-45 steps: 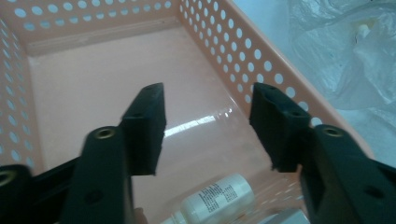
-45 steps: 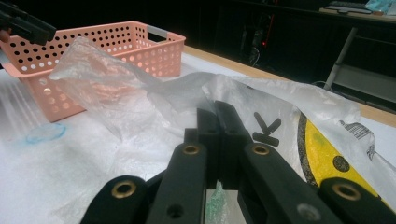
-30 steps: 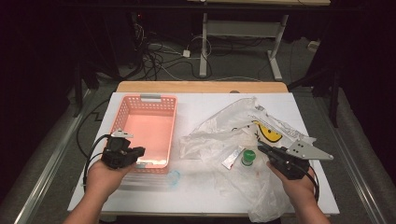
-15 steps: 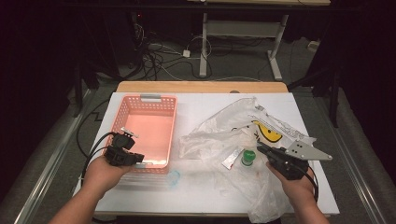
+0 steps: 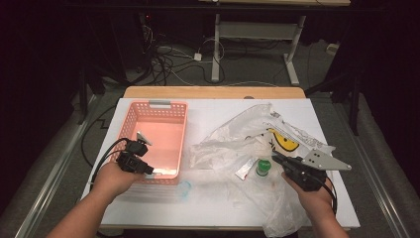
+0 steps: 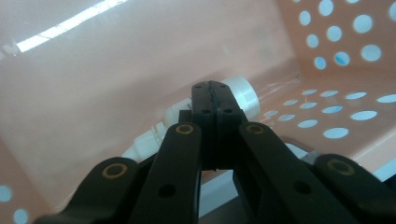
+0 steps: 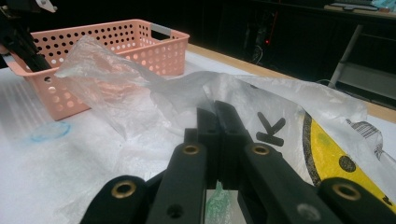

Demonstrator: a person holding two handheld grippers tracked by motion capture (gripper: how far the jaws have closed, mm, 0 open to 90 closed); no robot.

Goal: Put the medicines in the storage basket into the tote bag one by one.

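Salmon-pink plastic marks the perforated basket (image 5: 157, 136) on the left half of the white counter (image 5: 218, 208) in the high view. The left gripper (image 5: 150, 170) hovers at the basket's near edge, its tip reaching in over the rim above a pale tube (image 5: 163, 172) that lies on the basket floor against the near wall. To the right spreads a crumpled clear plastic bag (image 5: 233, 144) with a yellow print. A small white tube (image 5: 244, 170) and a green-capped bottle (image 5: 262, 167) lie on the bag, side by side. The right gripper (image 5: 275, 157) is near the bottle, its tip just beside the green cap, its grey plate jutting out toward the counter's right edge. A faint blue ring (image 5: 183, 187) shows on the counter in front of the basket.

In the left gripper view, the left gripper (image 6: 214, 86) has its black jaws pressed together with nothing between them. Just beyond the tips lies the white tube (image 6: 187, 119) with a ribbed cap, slanting across the basket's (image 6: 345, 56) pink floor near a wall of round holes. Whether the tips touch the tube I cannot tell.

In the right gripper view, the right gripper (image 7: 217, 108) likewise has its jaws closed and empty, above the plastic bag (image 7: 187, 93), whose yellow and black print shows at the right. A bit of green (image 7: 217, 203) peeks out beneath the jaws. The basket (image 7: 116, 51) stands beyond the bag, with the left gripper's dark body (image 7: 21, 42) at its left end.
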